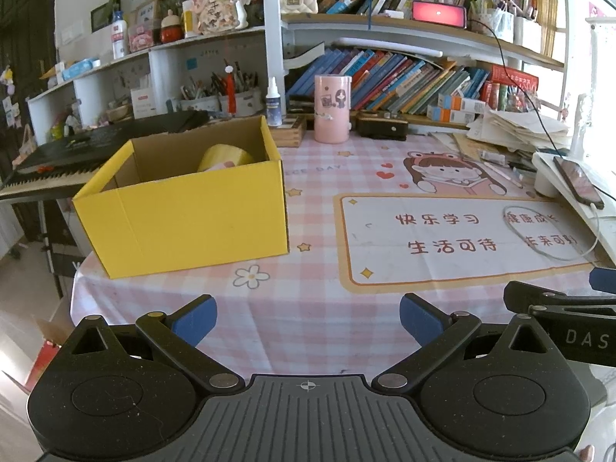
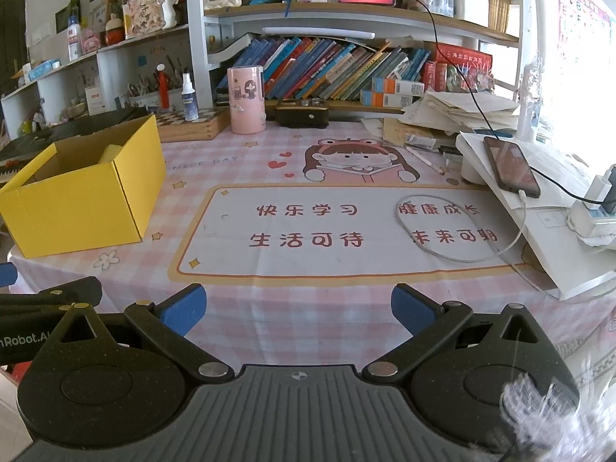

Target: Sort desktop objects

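Looking along the left gripper [image 1: 308,317], its blue pads stand wide apart, gripping nothing, low over the near edge of the checked table mat [image 1: 315,308]. Ahead and to the left sits the open yellow box [image 1: 184,215], a yellow roll [image 1: 225,158] already inside; the left side is clearly nearer it

From the right gripper [image 2: 298,308], likewise spread and empty, the box [image 2: 84,196] lies far left. A looped white cable [image 2: 454,231] lies ahead-right, long axis running away, likely the right's pick; the pink cup [image 2: 247,100] stands upright well beyond

Yellow roll [image 1: 225,158] half-hidden in box [image 1: 184,223]
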Demonstrator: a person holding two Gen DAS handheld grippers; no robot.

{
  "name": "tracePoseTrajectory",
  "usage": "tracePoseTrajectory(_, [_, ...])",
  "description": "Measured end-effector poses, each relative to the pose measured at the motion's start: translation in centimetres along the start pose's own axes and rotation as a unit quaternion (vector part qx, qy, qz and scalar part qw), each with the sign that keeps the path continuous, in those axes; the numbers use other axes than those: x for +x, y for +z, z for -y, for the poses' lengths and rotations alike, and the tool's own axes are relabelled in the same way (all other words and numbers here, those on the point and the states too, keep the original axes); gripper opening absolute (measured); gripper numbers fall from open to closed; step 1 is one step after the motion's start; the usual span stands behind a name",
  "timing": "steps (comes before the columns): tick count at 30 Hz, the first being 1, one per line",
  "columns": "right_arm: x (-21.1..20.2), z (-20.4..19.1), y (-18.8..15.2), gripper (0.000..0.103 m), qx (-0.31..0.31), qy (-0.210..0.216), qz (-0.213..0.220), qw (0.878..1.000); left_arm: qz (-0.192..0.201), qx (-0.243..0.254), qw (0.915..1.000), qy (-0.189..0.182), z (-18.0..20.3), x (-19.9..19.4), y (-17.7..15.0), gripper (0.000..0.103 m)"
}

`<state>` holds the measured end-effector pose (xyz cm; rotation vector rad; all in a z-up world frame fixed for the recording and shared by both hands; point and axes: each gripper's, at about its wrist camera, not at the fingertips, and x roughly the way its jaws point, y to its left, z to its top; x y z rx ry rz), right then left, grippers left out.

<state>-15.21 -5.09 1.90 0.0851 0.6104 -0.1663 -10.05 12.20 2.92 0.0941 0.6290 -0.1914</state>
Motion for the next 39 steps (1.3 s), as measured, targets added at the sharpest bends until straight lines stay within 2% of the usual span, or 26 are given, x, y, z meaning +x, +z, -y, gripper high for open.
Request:
tracePoseTrajectory(17, [0.0, 0.0, 0.0, 0.103, 0.0, 0.001, 0.0, 1.0, -0.006, -0.011, 0.9999, 0.002, -0.3, 0.3, 0.0, 0.102])
tracePoseTrajectory(24, [-0.2, -0.7, -0.5, 0.103, -0.006, 0.011, 0.003, 1.0, -0.013, -0.004, 0.9998, 0.017, -0.1, 0.5, -0.1, 0.102])
tracePoseTrajectory(39, [0.1, -0.8, -0.5, 0.103, 0.001, 0.006, -0.006, 1.0, -0.009, -0.008, 0.9999, 0.008, -0.2, 0.5, -0.1, 0.102])
